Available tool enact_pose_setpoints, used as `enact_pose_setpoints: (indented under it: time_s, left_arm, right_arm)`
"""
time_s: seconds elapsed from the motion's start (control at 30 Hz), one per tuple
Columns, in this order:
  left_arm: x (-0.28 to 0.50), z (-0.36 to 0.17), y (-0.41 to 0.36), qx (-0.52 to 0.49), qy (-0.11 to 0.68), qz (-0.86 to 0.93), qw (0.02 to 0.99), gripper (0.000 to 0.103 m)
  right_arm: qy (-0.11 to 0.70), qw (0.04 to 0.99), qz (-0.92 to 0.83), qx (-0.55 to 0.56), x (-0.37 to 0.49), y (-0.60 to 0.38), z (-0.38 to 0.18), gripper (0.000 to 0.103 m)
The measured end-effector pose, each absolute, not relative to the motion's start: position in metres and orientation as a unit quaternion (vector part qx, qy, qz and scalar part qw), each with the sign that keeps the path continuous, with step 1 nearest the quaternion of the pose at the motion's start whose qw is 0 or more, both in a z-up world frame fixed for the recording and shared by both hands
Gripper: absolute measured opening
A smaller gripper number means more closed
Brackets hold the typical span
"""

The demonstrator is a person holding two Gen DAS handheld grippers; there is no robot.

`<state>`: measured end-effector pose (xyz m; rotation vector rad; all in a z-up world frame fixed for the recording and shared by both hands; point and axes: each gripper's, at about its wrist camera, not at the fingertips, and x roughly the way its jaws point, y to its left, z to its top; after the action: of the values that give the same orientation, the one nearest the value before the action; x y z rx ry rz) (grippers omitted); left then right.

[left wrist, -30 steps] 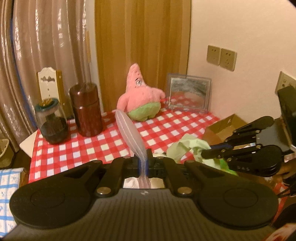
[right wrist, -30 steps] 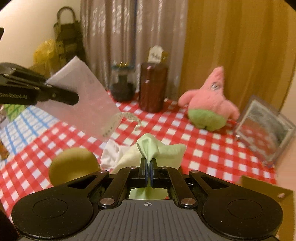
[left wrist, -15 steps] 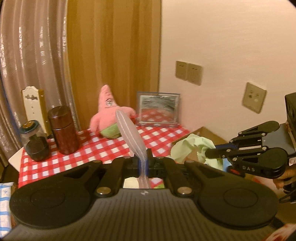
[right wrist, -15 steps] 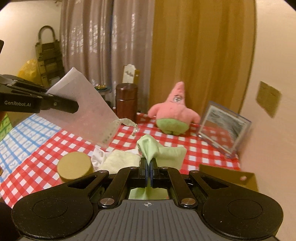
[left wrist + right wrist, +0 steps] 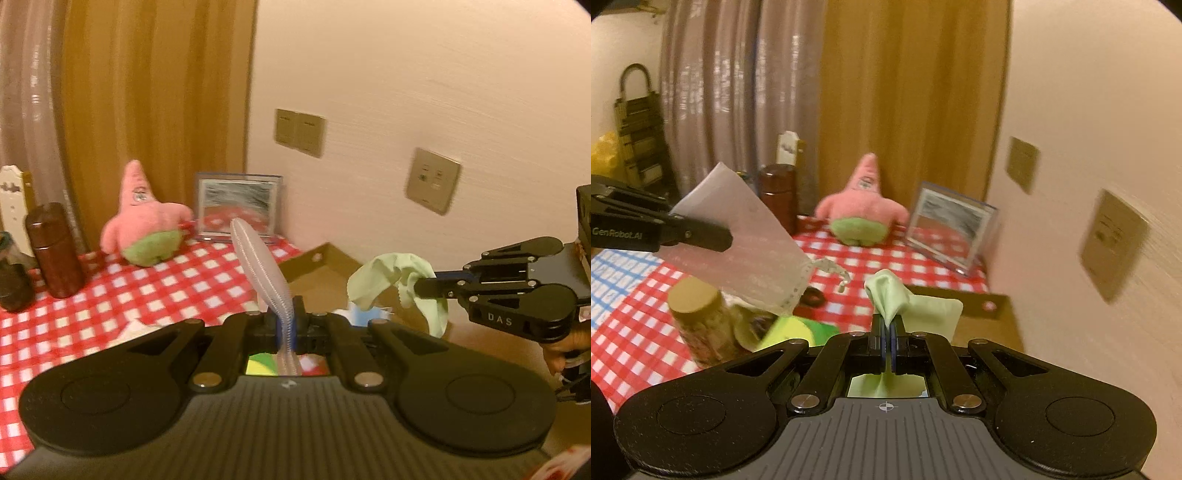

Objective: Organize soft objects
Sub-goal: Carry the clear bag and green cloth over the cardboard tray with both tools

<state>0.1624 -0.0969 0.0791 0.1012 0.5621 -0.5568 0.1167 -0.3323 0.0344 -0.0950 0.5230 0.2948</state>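
The left tongs [image 5: 285,325] are clamped tight on a translucent ribbed plastic bag [image 5: 260,266], which stands up out of them edge-on in the left wrist view and shows as a broad frosted sheet [image 5: 746,243] in the right wrist view, held above the desk. The right tongs [image 5: 888,332] are pinched fully together on a pale green soft cloth [image 5: 908,302], whose folds rise just ahead of the fingertips; from the left view the same cloth [image 5: 395,280] hangs limp from the tongs [image 5: 421,286], off to the right of the left tongs and over an open brown cardboard box [image 5: 317,273].

Beyond both tongs, on the red-and-white checked desk [image 5: 110,295], sits a pink star-shaped plush toy with green shorts [image 5: 147,225], just beside a framed picture [image 5: 238,206] leaning at the wall. Left of the plush stands a dark brown cylindrical canister [image 5: 55,251]. Below the held bag, left of the right tongs, stands a jar with a tan round lid [image 5: 698,317].
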Motion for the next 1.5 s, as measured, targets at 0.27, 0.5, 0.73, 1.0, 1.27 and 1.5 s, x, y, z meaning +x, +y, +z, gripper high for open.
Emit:
enact_pose_setpoints:
  time_s: [0.27,0.5,0.73,1.0,1.27,1.5]
  left_arm:
    - [0.155,0.072,-0.144,0.044,0.279,-0.306,0.909,0.004]
    - [0.16,0.065,-0.176,0.047,0.283,-0.321,0.903,0.004]
    - [0.172,0.051,-0.201,0.058,0.288,-0.319,0.901,0.004]
    - [0.191,0.03,-0.22,0.051,0.304,-0.32,0.896,0.004]
    - [0.215,0.017,-0.235,0.046,0.304,-0.311,0.9,0.004]
    - [0.243,0.001,-0.249,0.038,0.295,-0.295,0.908,0.004]
  right_arm:
    - [0.264,0.958,0.11,-0.029,0.098,-0.376,0.03,0.003]
    - [0.272,0.957,0.101,-0.013,0.101,-0.397,0.02,0.003]
    - [0.288,0.953,0.094,-0.005,0.112,-0.407,0.002,0.003]
    - [0.301,0.949,0.09,0.001,0.126,-0.416,-0.016,0.003]
    - [0.307,0.947,0.089,0.004,0.148,-0.422,-0.031,0.003]
    - [0.316,0.945,0.087,0.005,0.169,-0.425,-0.048,0.003]
